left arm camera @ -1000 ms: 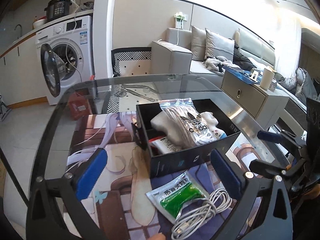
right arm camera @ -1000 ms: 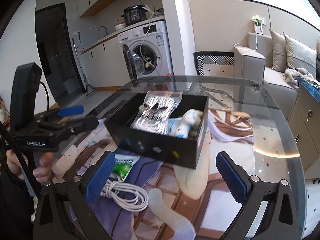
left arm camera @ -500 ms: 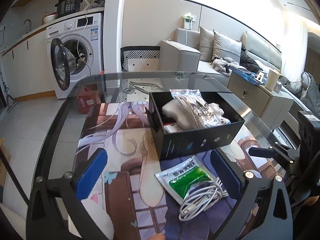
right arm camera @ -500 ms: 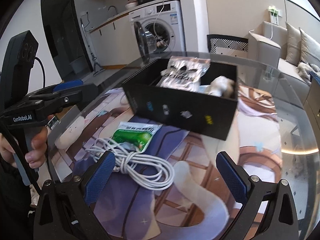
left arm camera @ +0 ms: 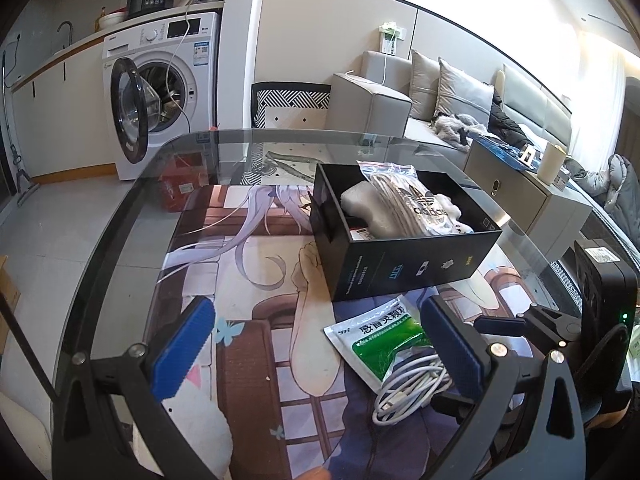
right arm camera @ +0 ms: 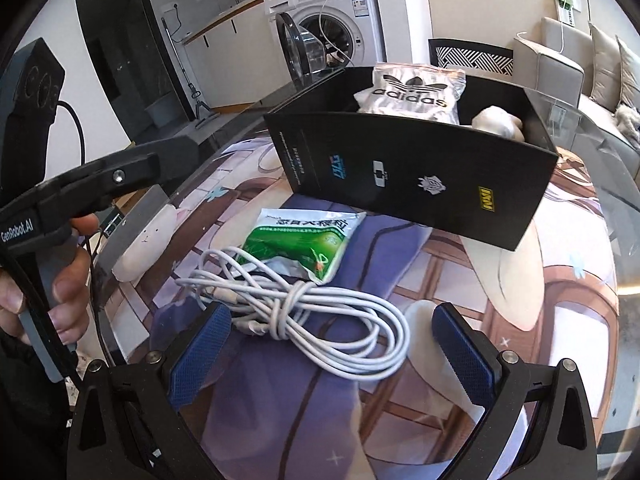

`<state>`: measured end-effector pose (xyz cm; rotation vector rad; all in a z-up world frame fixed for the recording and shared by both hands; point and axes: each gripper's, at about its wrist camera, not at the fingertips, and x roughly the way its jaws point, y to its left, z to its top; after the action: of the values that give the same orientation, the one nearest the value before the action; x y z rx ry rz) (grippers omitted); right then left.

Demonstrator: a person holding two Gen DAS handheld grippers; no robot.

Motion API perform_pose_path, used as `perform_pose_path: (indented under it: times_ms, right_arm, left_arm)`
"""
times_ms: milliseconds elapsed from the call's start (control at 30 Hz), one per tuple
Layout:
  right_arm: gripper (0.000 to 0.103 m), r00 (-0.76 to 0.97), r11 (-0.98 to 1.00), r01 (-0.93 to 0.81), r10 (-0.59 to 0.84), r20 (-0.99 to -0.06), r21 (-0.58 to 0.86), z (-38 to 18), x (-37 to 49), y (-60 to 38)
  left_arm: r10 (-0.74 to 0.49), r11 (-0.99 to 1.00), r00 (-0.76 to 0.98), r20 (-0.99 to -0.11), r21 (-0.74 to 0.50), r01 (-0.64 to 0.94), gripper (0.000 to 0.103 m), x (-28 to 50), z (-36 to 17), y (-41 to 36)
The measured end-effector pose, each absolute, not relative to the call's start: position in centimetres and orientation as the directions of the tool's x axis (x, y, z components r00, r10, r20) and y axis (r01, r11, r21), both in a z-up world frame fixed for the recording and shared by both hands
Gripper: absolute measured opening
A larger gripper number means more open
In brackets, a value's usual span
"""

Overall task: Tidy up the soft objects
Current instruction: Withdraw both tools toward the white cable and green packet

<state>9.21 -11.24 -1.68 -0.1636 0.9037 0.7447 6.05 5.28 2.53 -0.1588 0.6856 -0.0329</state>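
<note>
Glass table (left arm camera: 120, 220), printed mat (left arm camera: 256, 280); washing machine (left arm camera: 160, 92), sofa (left arm camera: 400, 92) behind.

Left tongs (left arm camera: 320, 350) spread wide and empty, right tongs (right arm camera: 330, 344) likewise spread, hand (right arm camera: 52, 280) gripping left handle

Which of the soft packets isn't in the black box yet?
The green and white sachet is the one: it lies flat on the table mat in front of the black box, partly under the white cable. The adidas bag is already inside.
</note>
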Motion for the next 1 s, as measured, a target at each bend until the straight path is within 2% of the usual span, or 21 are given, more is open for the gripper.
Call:
perform_pose_path:
  times_ms: [900, 933, 1000]
  right_arm:
    - [0.102, 0.458, 0.803, -0.587, 0.43, -0.778, 0.099, -2.0, 10.6, -11.9]
    - [0.102, 0.46, 0.804, -0.587, 0.427, -0.778, 0.094, -2.1, 10.6, -11.8]
    - [0.092, 0.469, 0.807, -0.584, 0.421, -0.776, 0.084, -2.1, 10.5, -11.8]
  left_arm:
    - [-0.089, 0.986, 0.761, -0.642, -0.165, -0.024, 0.103, 6.5, 1.8, 5.4]
    - [-0.089, 0.986, 0.762, -0.642, -0.166, -0.025, 0.103, 6.5, 1.7, 5.4]
    - [-0.089, 0.986, 0.761, -0.643, -0.165, -0.025, 0.103, 6.5, 1.7, 5.3]
